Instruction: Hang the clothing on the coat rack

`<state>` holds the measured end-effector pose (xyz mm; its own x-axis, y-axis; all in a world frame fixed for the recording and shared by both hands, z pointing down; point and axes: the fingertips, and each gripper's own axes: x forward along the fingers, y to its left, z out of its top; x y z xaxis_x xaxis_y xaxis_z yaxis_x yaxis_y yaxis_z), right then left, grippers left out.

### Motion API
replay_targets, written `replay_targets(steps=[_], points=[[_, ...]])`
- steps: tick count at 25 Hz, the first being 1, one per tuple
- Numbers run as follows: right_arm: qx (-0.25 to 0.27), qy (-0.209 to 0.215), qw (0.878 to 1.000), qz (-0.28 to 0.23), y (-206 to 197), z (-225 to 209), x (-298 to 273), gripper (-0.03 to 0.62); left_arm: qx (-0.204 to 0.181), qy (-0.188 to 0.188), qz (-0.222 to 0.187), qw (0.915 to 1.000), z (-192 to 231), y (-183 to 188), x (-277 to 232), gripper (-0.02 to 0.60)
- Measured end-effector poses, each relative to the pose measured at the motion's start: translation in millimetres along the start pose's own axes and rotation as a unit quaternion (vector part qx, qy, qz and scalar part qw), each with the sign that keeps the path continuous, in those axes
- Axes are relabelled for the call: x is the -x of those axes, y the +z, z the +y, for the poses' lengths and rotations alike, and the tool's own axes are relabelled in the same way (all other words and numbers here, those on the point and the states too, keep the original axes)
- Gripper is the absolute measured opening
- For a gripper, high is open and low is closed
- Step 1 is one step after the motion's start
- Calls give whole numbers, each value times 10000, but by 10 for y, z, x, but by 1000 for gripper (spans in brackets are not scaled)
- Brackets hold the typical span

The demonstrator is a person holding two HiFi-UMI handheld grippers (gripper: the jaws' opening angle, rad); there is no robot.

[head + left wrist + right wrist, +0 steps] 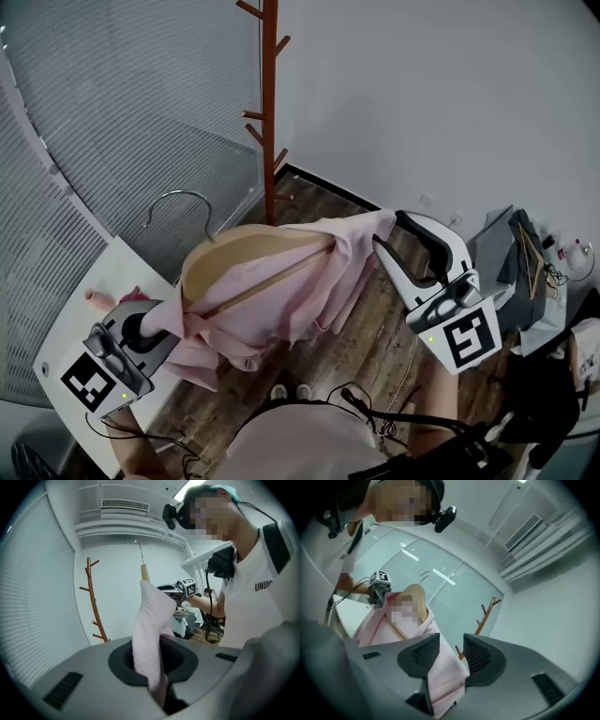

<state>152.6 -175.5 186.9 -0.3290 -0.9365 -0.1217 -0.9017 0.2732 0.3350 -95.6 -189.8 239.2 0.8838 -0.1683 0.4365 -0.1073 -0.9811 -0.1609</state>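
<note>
A pink garment [281, 305] is draped over a wooden hanger [246, 246] whose metal hook [178, 197] points to the far left. It hangs in the air between my two grippers. My left gripper [155, 321] is shut on one bunched end of the garment [150, 634], with the hanger's neck [145, 573] rising behind it. My right gripper [387, 232] holds the opposite corner, and a fold of the garment [440, 677] is pinched low between its fairly wide-set jaws [454, 656]. The brown coat rack [269, 112] stands beyond the garment, apart from it.
A white table [80, 319] stands at the left with a small pink object [94, 296] on it. At the right is a grey pile of clothing and hangers [511, 258]. A glass wall with blinds lies behind the rack [91, 604]. Cables hang near the person's feet [291, 390].
</note>
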Motion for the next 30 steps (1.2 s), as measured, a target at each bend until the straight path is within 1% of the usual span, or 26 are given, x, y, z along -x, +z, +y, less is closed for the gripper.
replay_targets(steps=[2, 4, 5, 7, 8, 10, 14, 16, 18, 20, 25, 30], points=[[360, 480, 9979, 230, -7, 77, -66, 191, -75, -29, 30, 10000, -5, 12, 6, 40], [691, 982, 9905, 673, -118, 129, -88, 208, -134, -70, 36, 9999, -13, 46, 0, 40], [943, 1307, 9814, 1046, -224, 133, -74, 213, -159, -95, 41, 9998, -8, 77, -17, 40], [1473, 1927, 9530, 1816, -449, 100, -50, 218, -222, -166, 61, 9996, 42, 150, -73, 40], [1584, 2120, 9432, 2007, -510, 79, -73, 218, -245, -210, 63, 9995, 81, 181, -104, 41], [1625, 2347, 9336, 2167, -569, 72, -141, 218, -271, -305, 62, 9991, 141, 208, -153, 41], [1675, 2647, 9206, 2334, -619, 161, -215, 207, -404, -446, 112, 9981, 197, 185, -190, 41], [1752, 2770, 9137, 2403, -629, 190, -234, 165, -448, -488, 116, 9977, 234, 187, -196, 41], [1840, 2791, 9096, 2467, -635, 183, -241, 144, -503, -547, 86, 9972, 269, 192, -213, 41], [1866, 2746, 9097, 2493, -639, 158, -248, 112, -515, -621, 35, 9967, 314, 198, -239, 41], [1873, 2607, 9117, 2563, -632, 126, -219, 111, -573, -756, -57, 9955, 380, 207, -279, 43], [1906, 2483, 9124, 2637, -637, 145, -154, 110, -894, -844, -104, 9924, 389, 232, -287, 44]])
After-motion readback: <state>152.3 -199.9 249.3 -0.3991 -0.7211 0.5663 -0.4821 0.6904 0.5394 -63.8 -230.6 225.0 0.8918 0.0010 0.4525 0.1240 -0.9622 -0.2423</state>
